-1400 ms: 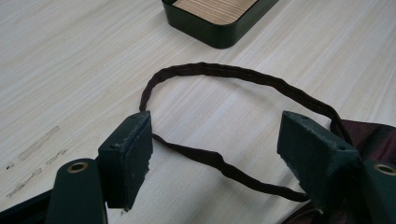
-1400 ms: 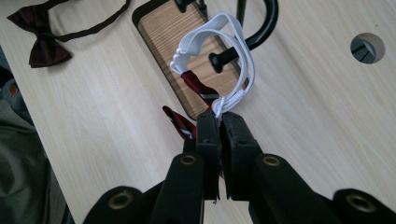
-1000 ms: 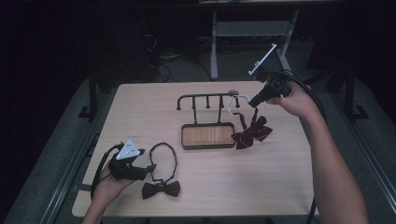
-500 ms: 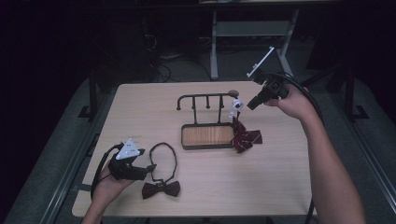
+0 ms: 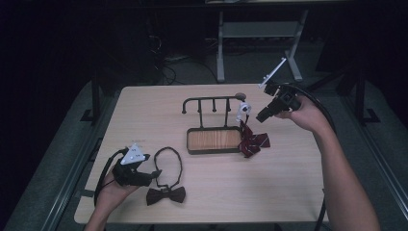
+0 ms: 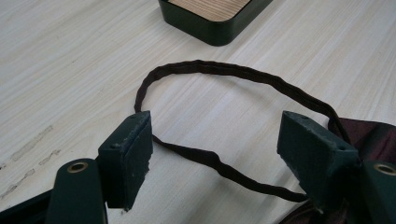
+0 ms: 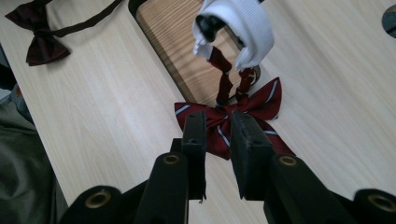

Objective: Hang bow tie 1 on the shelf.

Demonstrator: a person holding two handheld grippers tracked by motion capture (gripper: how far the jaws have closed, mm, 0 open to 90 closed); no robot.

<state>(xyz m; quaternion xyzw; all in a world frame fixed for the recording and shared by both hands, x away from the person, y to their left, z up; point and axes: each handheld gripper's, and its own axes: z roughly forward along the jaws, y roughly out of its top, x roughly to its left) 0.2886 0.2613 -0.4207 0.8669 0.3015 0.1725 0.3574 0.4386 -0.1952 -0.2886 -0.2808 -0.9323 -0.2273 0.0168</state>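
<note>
A red striped bow tie (image 5: 253, 142) hangs by its white band (image 5: 244, 109) from the right end of the black rack (image 5: 211, 100). Its bow (image 7: 271, 100) rests on the table beside the rack's wooden base (image 5: 213, 139). My right gripper (image 5: 263, 115) hovers just right of the band (image 7: 243, 28), its jaws a narrow gap apart with nothing between them (image 7: 218, 126). A dark bow tie (image 5: 166, 195) lies at the front left, its strap loop (image 6: 233, 70) spread out. My left gripper (image 6: 219, 140) stands wide open over that strap (image 5: 168, 161), beside the left hand (image 5: 113, 185).
The table's edges (image 5: 202, 222) drop to a dark floor on all sides. A metal stand (image 5: 260, 36) is behind the table. A corner of the rack's base (image 6: 210, 18) lies ahead of the left gripper.
The right gripper has drawn back up and to the right, away from the white band. The red tie now hangs from the rack's right end. The left gripper has not moved.
</note>
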